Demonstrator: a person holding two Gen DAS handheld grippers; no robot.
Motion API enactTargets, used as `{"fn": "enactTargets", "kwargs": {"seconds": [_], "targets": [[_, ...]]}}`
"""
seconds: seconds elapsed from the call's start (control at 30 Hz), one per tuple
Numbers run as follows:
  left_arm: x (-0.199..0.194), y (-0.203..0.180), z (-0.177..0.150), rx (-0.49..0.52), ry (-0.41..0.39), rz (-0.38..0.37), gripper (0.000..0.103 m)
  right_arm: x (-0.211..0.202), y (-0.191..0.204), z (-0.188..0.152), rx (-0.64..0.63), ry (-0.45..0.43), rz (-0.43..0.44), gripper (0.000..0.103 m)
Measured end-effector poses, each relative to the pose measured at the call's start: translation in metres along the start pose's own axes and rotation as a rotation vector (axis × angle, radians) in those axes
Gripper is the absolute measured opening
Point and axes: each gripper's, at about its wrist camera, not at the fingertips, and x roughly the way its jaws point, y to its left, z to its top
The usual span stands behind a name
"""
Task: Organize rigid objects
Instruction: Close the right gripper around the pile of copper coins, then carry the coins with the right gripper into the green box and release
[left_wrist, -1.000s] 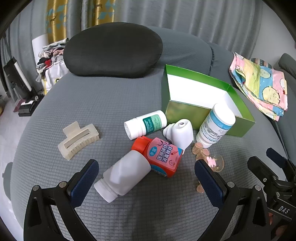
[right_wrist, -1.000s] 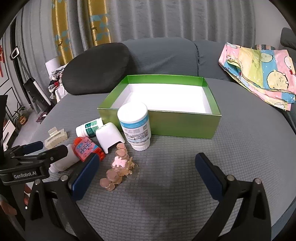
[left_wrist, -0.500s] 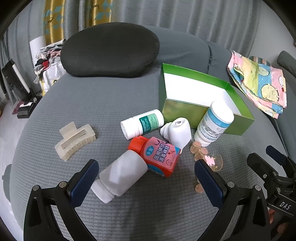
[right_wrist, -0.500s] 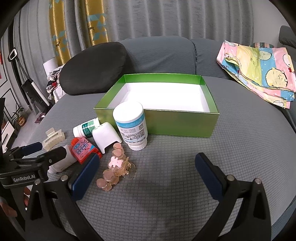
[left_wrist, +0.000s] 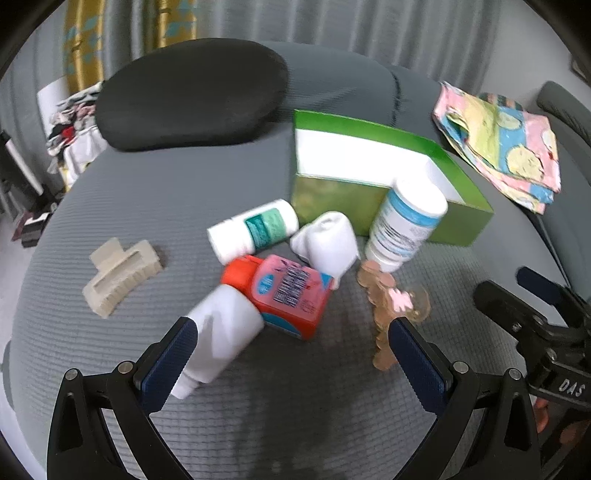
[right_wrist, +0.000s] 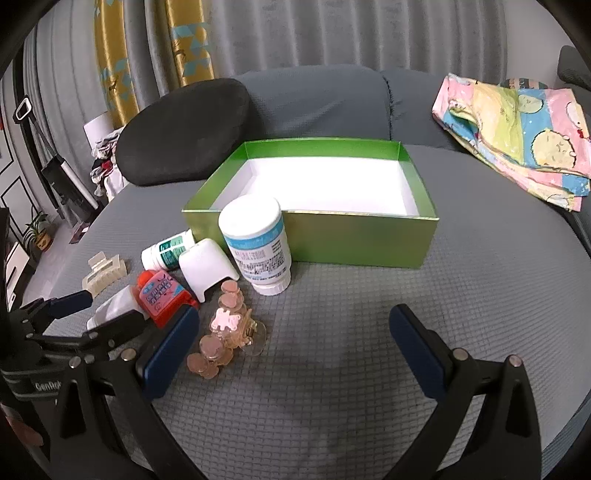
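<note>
An empty green box (right_wrist: 358, 240) (left_wrist: 332, 195) stands on the grey sofa seat. In front of it are an upright blue-banded white bottle (right_wrist: 256, 243) (left_wrist: 404, 229), a lying green-label bottle (left_wrist: 253, 229) (right_wrist: 168, 251), a white cap-shaped piece (left_wrist: 328, 243) (right_wrist: 205, 267), a red-capped pink bottle (left_wrist: 284, 291) (right_wrist: 162, 295), a plain white bottle (left_wrist: 218, 339) (right_wrist: 112, 308), a pink hair clip (left_wrist: 395, 299) (right_wrist: 225, 328) and a beige claw clip (left_wrist: 122, 273) (right_wrist: 105, 271). My left gripper (left_wrist: 291, 362) is open just before the white and pink bottles. My right gripper (right_wrist: 295, 354) is open, right of the pink clip.
A black cushion (left_wrist: 192, 92) (right_wrist: 184, 133) lies behind the box. A colourful folded cloth (right_wrist: 517, 133) (left_wrist: 506, 144) lies at the far right. Curtains hang behind the sofa. The sofa edge drops to the floor at the left.
My left gripper has moved forward and down toward the white and pink bottles. My right gripper has crept forward a little. No object has moved.
</note>
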Motion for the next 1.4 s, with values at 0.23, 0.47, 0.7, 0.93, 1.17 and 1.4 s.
{"fn": "enactTargets", "kwargs": {"seconds": [0.23,0.47,0.7,0.93,1.17,1.4], "targets": [[0.023,-0.017,-0.012,0.059,0.098,-0.061,0.103,0.027,-0.014,-0.003,0.097,0.158,0.177,0.102],[0.038,-0.036,-0.007,0.108,0.107,-0.137,0.103,0.062,-0.005,0.004,0.129,0.28,0.324,0.096],[0.051,-0.051,-0.001,0.146,0.095,-0.178,0.093,0.087,0.001,0.003,0.14,0.36,0.407,0.08],[0.064,-0.049,0.0,0.122,0.112,-0.245,0.059,0.101,0.007,0.0,0.109,0.405,0.438,0.052],[0.063,-0.055,-0.001,0.14,0.113,-0.272,0.039,0.095,-0.002,-0.003,0.103,0.38,0.45,0.045],[0.033,-0.058,-0.005,0.177,0.059,-0.28,0.039,0.07,-0.004,0.001,0.121,0.329,0.463,0.044]]}}
